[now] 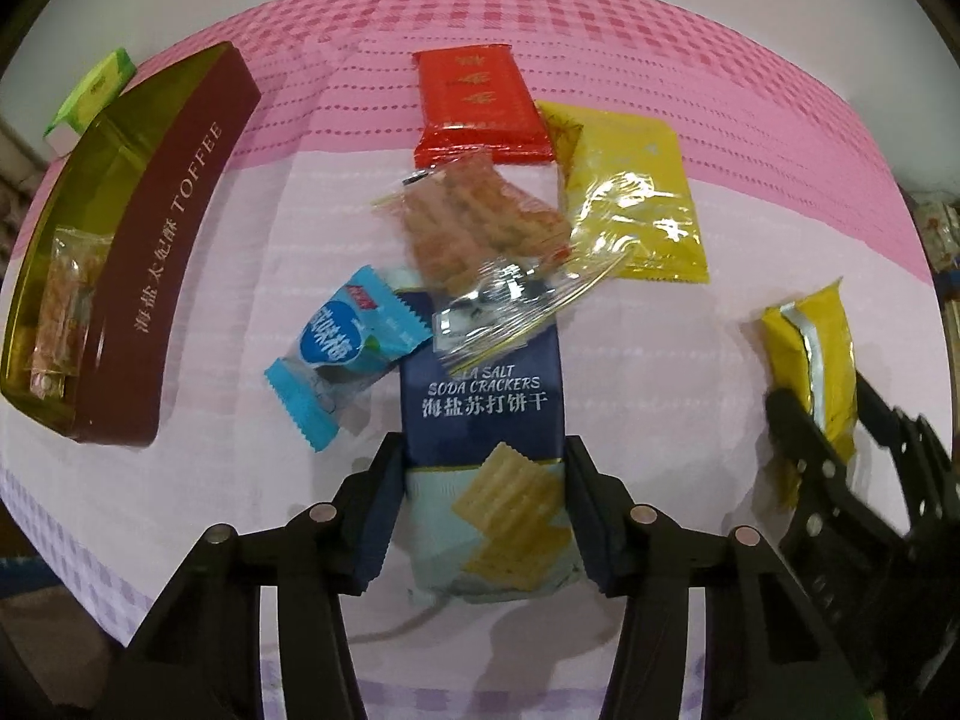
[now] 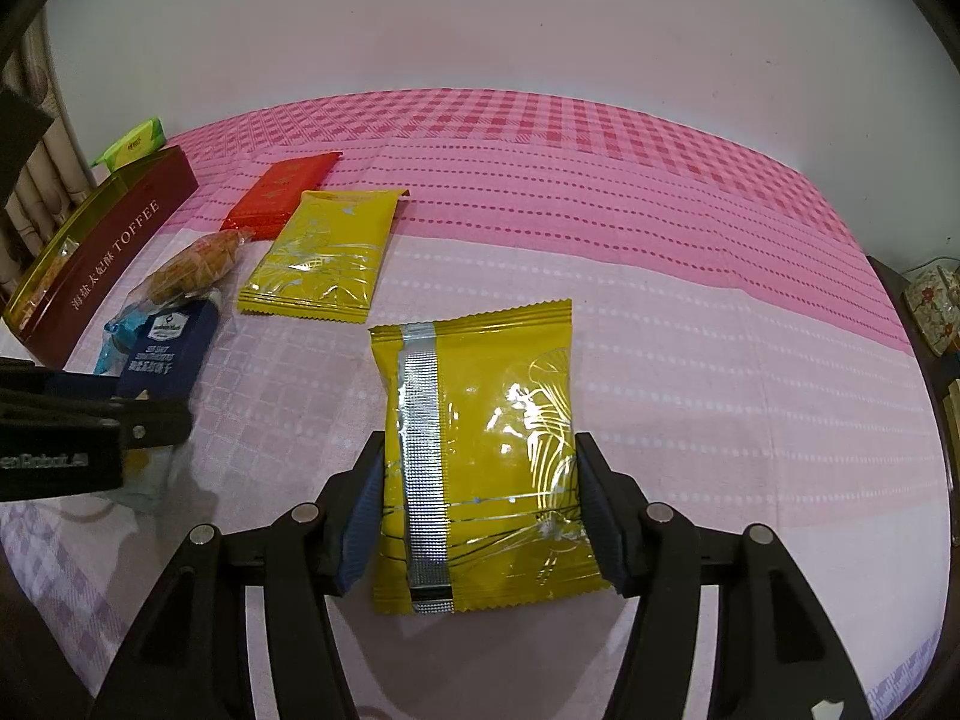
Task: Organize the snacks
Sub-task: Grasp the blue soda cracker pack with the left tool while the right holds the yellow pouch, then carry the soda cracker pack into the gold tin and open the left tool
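My left gripper (image 1: 483,456) points steeply down, shut on the near end of a dark blue sea salt soda crackers pack (image 1: 483,396), its pads against both long sides. A clear wrapper of brown biscuits (image 1: 474,222) lies over the pack's far end, and a light blue candy packet (image 1: 336,348) touches its left side. My right gripper (image 2: 480,450) is shut on a yellow foil packet (image 2: 480,420) with its silver seam facing up; that packet (image 1: 810,354) also shows at the right of the left wrist view. The maroon toffee tin (image 1: 156,276) stands open at the left with wrapped snacks inside.
A red packet (image 1: 480,102) and a second yellow packet (image 1: 630,192) lie beyond the crackers on the pink checked tablecloth (image 2: 660,210). A green box (image 1: 90,96) sits behind the tin. A white wall backs the table; its right edge (image 2: 912,324) borders a cluttered shelf.
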